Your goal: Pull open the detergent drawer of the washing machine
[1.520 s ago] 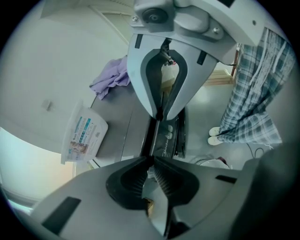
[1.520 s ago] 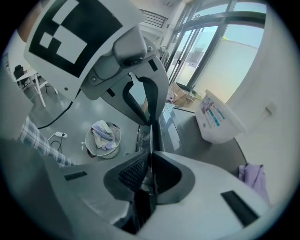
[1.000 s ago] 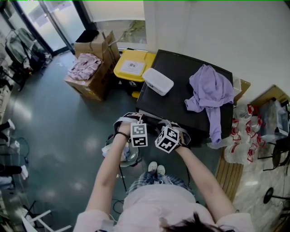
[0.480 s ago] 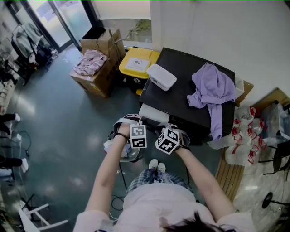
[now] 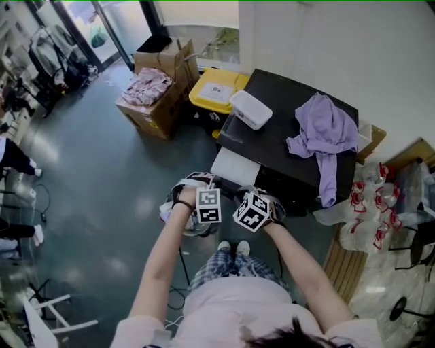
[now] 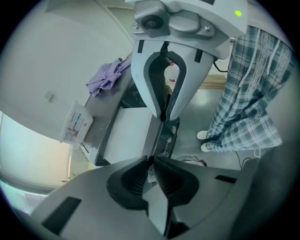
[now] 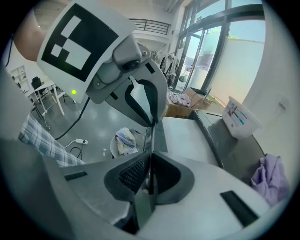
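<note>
**Both grippers clamped on the pulled-out drawer**

Your left gripper [image 6: 152,161] and right gripper [image 7: 149,161] point at each other, tip toward tip, just on the near side of the black-topped washing machine [image 5: 285,119]. Each has its jaws clenched. The dark front panel of the white plastic detergent drawer [image 5: 234,165] runs edge-on into both sets of pads, so you grip it from its left and right ends. The drawer stands well out from the machine's near left corner, pale top showing.

On the machine's top, a crumpled lilac garment [image 5: 325,132] lies at the right, with one sleeve hanging over the near edge. A white rectangular plastic box [image 5: 250,109] sits at the far left corner, and the coloured print on its side label is too small to read. Left of the machine stands a yellow-lidded bin [image 5: 217,90], and its white sticker is just as illegible. Further left is an open brown cardboard box [image 5: 153,112] holding pink cloth [image 5: 149,85]. A green light [image 6: 236,13] glows on your right gripper's body.
</note>
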### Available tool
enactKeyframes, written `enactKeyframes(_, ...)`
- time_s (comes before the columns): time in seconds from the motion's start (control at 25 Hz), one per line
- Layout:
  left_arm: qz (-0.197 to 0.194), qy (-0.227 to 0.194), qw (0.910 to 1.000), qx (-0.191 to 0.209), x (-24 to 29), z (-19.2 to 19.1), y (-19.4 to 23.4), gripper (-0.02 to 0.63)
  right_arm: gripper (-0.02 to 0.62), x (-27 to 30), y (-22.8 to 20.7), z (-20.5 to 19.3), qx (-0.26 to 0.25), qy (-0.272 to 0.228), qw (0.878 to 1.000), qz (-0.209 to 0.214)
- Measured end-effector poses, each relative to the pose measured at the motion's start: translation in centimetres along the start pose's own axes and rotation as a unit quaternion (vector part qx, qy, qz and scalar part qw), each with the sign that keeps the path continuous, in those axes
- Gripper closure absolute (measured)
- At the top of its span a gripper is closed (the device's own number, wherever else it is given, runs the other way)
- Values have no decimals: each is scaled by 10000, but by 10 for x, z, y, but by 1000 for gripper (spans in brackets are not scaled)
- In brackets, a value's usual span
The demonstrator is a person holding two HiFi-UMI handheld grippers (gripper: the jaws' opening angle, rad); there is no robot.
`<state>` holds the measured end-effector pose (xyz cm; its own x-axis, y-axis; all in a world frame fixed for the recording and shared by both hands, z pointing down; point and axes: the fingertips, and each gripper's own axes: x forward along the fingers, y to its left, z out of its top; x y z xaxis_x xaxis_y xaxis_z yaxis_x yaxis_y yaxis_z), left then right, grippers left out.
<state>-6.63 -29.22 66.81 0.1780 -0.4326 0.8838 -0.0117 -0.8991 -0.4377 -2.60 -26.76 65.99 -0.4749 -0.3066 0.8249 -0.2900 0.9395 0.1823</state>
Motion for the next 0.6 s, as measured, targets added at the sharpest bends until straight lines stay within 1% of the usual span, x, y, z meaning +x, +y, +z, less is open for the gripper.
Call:
enactKeyframes(0.36,-81,-93,9998,168,-8,-4,-18,546,548,-1,20,1,42,81,10000,14)
enactKeyframes(0.6,-230,-163,9991,307,-20,-16,-41,548,549,-2,48,9,177,156,9997,70)
